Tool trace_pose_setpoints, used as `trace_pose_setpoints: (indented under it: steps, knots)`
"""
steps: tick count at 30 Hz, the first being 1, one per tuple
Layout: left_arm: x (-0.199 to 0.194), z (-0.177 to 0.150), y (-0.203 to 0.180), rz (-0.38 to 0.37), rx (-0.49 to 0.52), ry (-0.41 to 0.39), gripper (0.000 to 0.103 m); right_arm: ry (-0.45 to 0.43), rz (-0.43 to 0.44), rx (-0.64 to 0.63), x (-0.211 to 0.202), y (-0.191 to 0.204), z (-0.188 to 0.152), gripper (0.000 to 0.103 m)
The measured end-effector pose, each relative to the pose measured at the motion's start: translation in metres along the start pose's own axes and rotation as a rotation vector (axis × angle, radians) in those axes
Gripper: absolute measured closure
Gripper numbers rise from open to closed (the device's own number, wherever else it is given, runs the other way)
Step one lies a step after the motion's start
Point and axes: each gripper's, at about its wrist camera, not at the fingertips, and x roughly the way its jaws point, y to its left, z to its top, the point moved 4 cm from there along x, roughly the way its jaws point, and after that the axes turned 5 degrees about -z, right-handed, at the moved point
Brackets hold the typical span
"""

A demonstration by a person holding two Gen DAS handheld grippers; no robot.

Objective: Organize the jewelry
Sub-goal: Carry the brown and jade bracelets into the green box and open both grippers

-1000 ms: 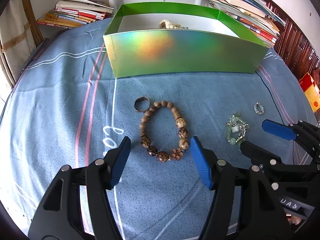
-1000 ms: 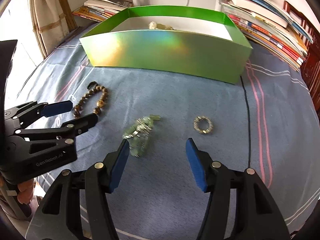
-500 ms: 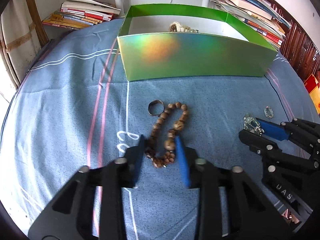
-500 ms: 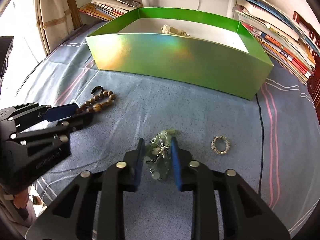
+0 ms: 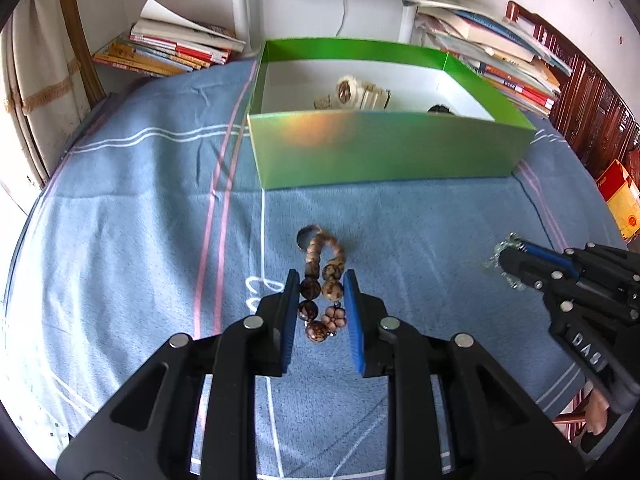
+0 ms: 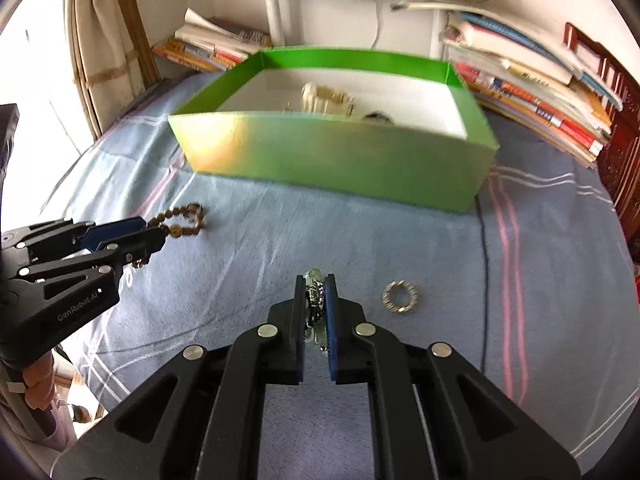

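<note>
Two hand-held claws over a blue striped cloth, likely a bed cover, w/ an open green box point(image 5: 384, 156) at the far side and book stacks behind it.

Left claw point(image 5: 322, 292): jaws have just been closing and now pinch a brown bead bracelet point(image 5: 322, 280) between the blue pads. Near beads are squeezed into a narrow loop; far end trails fwd on the cloth. A dark ring point(image 5: 305, 236) lies touching or just beside that far end; can't tell which.

Right claw point(image 6: 315, 300): jaws have just been closing, now nearly pressed together on a pale green & silver chain piece point(image 6: 315, 294), most of it hidden between the pads. The view is a bit blurred, so the hand is probably lifting. A small sparkly ring point(image 6: 399, 297) sits on the cloth just right of this claw, untouched.

Box already holds a cream-coloured item point(image 5: 354, 94) and something dark near the front wall, too hidden to name.

Step in hand, as I judge it: both pieces gripped, pick-up stage, transfer to box not yet done. Next move calls for raising each claw high enough to clear the box's front wall, carrying fwd over the white interior, then spreading the jaws. Risk: the bracelet's loose end could drag the dark ring along or catch the box rim. Two rings remain afterward.
</note>
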Motion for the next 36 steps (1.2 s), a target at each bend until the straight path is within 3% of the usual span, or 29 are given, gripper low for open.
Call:
trace_pose_setpoints:
  steps: [9,10,11,16,20,21,23,25,29,32,34,36]
  knots:
    - [-0.028,0.019,-0.009,-0.018,0.023,-0.069,0.081,-0.047,0.001,0.022,-0.017,-0.008,0.016,0.094]
    - [-0.032,0.024,-0.009,-0.019,0.028,-0.083,0.082,-0.063,0.000,0.025,-0.023,-0.011,0.021,0.094]
    - [-0.038,0.031,-0.009,-0.022,0.032,-0.102,0.098,-0.086,-0.004,0.028,-0.029,-0.014,0.029,0.094]
    - [-0.055,0.070,-0.010,-0.047,0.042,-0.162,0.098,-0.179,-0.018,0.042,-0.050,-0.023,0.069,0.094]
    - [-0.057,0.085,-0.011,-0.027,0.060,-0.175,0.098,-0.206,-0.032,0.025,-0.057,-0.019,0.074,0.094]
    - [-0.054,0.082,-0.010,-0.027,0.059,-0.168,0.096,-0.194,-0.027,0.021,-0.054,-0.019,0.071,0.094]
    - [-0.040,0.071,-0.005,-0.012,0.054,-0.121,0.077,-0.141,-0.010,0.017,-0.038,-0.015,0.057,0.094]
    - [-0.018,0.053,0.003,0.011,0.045,-0.053,0.072,-0.084,0.005,0.021,-0.022,-0.013,0.041,0.094]
    - [0.023,0.020,0.023,0.051,-0.002,0.079,0.071,0.031,0.038,0.032,0.012,-0.006,0.013,0.094]
    - [0.035,0.008,0.025,0.048,-0.002,0.114,0.064,0.060,0.051,0.034,0.020,-0.002,0.004,0.094]
    - [0.037,0.005,0.022,0.051,0.011,0.104,0.064,0.065,0.054,0.033,0.022,0.001,0.002,0.094]
    - [0.037,0.004,0.021,0.032,0.013,0.101,0.076,0.065,0.056,0.031,0.022,0.003,0.001,0.094]
